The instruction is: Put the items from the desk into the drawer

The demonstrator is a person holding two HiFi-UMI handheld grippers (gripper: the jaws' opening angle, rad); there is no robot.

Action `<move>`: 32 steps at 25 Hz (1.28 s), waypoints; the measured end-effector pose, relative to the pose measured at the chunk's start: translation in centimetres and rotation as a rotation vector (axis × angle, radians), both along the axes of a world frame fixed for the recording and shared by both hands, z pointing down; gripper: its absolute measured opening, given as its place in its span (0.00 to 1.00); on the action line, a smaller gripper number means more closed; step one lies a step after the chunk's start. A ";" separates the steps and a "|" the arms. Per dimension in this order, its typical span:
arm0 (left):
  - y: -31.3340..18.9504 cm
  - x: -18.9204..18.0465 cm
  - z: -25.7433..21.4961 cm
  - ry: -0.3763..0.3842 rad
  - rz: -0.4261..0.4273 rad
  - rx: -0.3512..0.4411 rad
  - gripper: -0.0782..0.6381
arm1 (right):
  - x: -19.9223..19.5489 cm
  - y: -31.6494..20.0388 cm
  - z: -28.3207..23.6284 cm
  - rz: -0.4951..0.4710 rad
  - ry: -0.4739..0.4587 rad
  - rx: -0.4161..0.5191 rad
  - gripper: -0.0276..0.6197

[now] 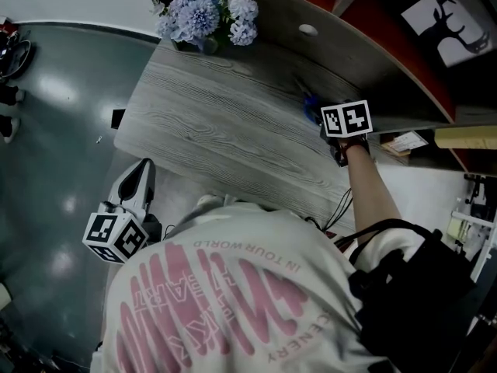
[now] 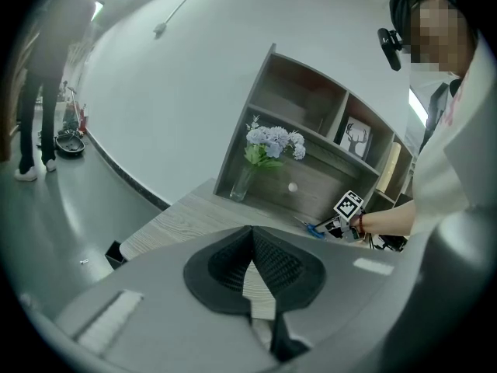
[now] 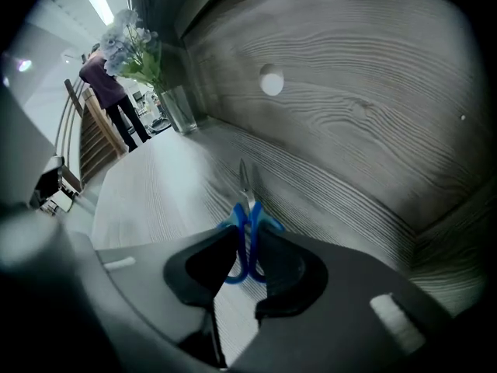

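At the back of the desk [image 1: 225, 123], close to the wooden wall of the shelf, the right gripper [image 3: 245, 243] has the blue scissors [image 3: 248, 212]. Its 2 jaws are squeezed onto the blue handles, 1 jaw on each side. The sharp tips point away, toward the wall. I think it holds them by the handles because that is the thick part and will not slip. I cannot tell if the scissors lie on the desk or are a bit up in the air.

The left gripper [image 2: 253, 243] hangs low, off the front edge of the desk, beside the person. Its jaws are pressed together with nothing in them. It is probably waiting there so it does not get in the way.

Flowers [image 1: 206, 10] in a glass vase [image 3: 180, 107] stand at the far corner of the desk, well apart from the scissors. The wooden wall has 1 round white knob [image 3: 271, 80] on it. That may be the drawer, but I am not sure. No open drawer shows, so the scissors are not put away yet. My guess is the empty gripper will have to pull it open.
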State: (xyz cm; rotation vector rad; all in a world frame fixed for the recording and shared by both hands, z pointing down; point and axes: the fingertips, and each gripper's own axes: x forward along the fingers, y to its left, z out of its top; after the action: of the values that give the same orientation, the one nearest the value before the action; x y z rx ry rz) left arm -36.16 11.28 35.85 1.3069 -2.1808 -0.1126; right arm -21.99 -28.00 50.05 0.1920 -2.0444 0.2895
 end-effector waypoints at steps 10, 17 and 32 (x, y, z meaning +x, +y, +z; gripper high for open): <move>-0.8 -0.5 -0.5 -0.015 0.063 0.025 0.14 | 0.6 1.5 -2.7 0.104 -0.129 0.000 0.18; -2.5 -0.4 -0.7 -0.019 0.158 0.048 0.14 | 1.4 4.2 -6.1 0.176 -0.274 0.000 0.19; -7.5 3.6 -1.6 -0.025 0.492 0.120 0.14 | 6.4 12.7 -15.4 0.331 -0.583 0.049 0.19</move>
State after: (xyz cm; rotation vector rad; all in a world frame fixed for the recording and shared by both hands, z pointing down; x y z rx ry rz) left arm -32.52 3.76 34.29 1.8800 -1.8313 -0.0327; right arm -15.63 -15.34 34.67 0.5289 -2.5959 0.5498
